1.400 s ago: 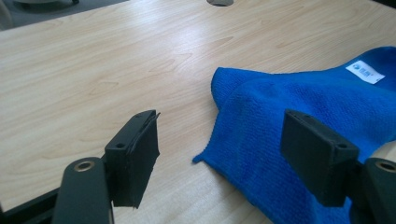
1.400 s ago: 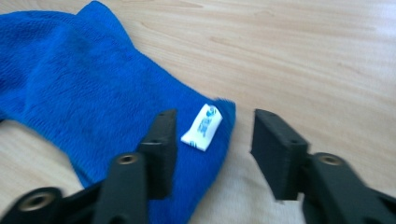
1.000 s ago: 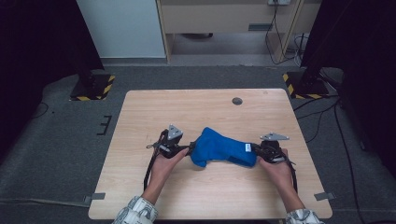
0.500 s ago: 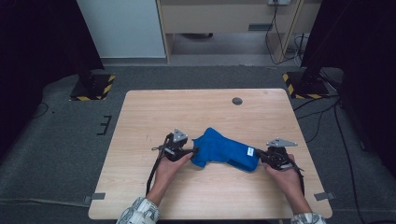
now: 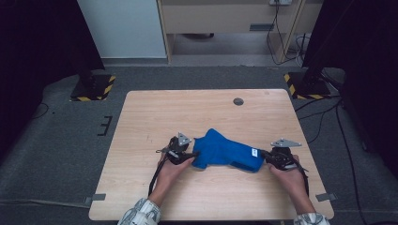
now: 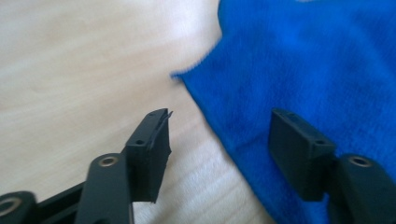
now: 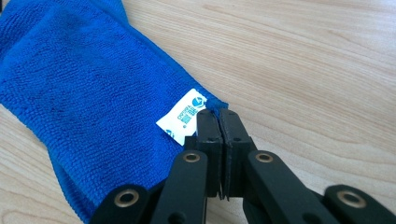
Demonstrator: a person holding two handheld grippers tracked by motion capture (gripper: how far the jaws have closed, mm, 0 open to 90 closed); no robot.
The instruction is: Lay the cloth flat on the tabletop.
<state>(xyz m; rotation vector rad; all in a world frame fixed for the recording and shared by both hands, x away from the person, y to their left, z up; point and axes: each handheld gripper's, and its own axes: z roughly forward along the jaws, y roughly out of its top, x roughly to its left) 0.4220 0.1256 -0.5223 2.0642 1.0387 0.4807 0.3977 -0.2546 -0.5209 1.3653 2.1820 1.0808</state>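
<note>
Cloth (image 5: 227, 151) flatter vs earlier, L gripper (image 5: 190, 155) now open – R gripper (image 5: 265, 156) still pinching corner.

This looks like a lab or test bay set up for recording, not a home. A plain light-wood table (image 5: 206, 112) with a round cable grommet (image 5: 238, 101) stands alone on grey carpet (image 5: 61, 140). Beyond the person's fingertips, at the far corners, two black stand bases edged with yellow-and-black hazard tape (image 5: 91, 89) (image 5: 305, 86) hold dark uprights, and black curtains (image 5: 33, 47) close both sides. Loose black cables (image 5: 328, 112) trail across the floor, and strips of grey tape (image 5: 94, 198) mark the table's position. A white panel (image 5: 124, 28) and beige cabinet (image 5: 225, 16) line the back.
</note>
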